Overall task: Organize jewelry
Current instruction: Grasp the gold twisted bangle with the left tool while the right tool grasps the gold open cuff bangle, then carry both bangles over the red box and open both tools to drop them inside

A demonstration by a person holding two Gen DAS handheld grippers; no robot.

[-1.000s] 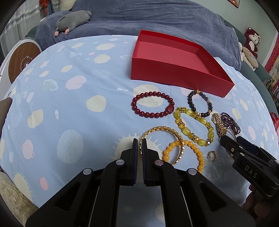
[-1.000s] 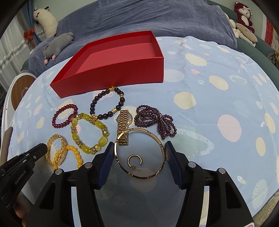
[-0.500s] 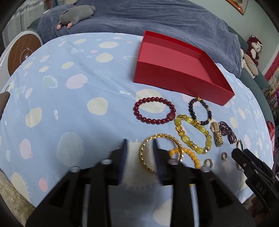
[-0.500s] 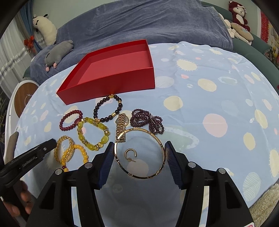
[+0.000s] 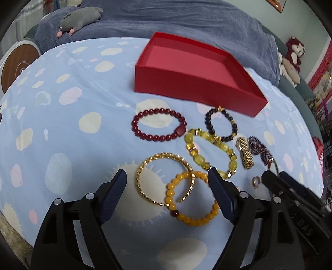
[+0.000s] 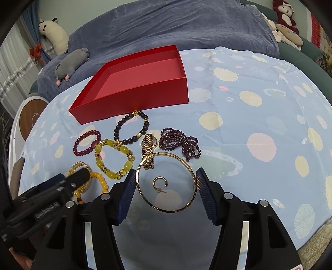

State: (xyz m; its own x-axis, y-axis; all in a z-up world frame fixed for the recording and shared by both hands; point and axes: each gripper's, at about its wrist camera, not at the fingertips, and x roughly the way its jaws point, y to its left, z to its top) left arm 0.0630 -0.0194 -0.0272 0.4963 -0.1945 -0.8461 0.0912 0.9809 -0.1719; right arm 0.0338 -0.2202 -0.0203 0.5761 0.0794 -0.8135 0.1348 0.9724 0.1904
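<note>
An empty red box [image 5: 193, 70] [image 6: 137, 83] stands at the back of the spotted blue cloth. In front of it lie a dark red bead bracelet [image 5: 158, 124], a black bead bracelet [image 5: 221, 124], a yellow bead bracelet [image 5: 211, 152], a gold watch [image 6: 148, 150] and purple beads [image 6: 179, 143]. My left gripper [image 5: 167, 179] is open, its jaws on either side of a gold bangle [image 5: 164, 176] and an orange bead bracelet [image 5: 192, 197]. My right gripper [image 6: 166, 176] is open around a thin gold hoop [image 6: 166, 182] with a small earring [image 6: 159, 183] inside.
A blue blanket [image 6: 176, 27] covers the sofa behind, with a grey plush toy [image 5: 79, 17] and more plush toys [image 6: 287, 22] on it. A round white and brown stool [image 5: 16, 66] stands at the left. The cloth to the right [image 6: 259, 124] holds nothing.
My left gripper has opened from shut and now straddles the gold bangle and orange bracelet. My right gripper stayed open around the hoop, and both views drew back slightly.
</note>
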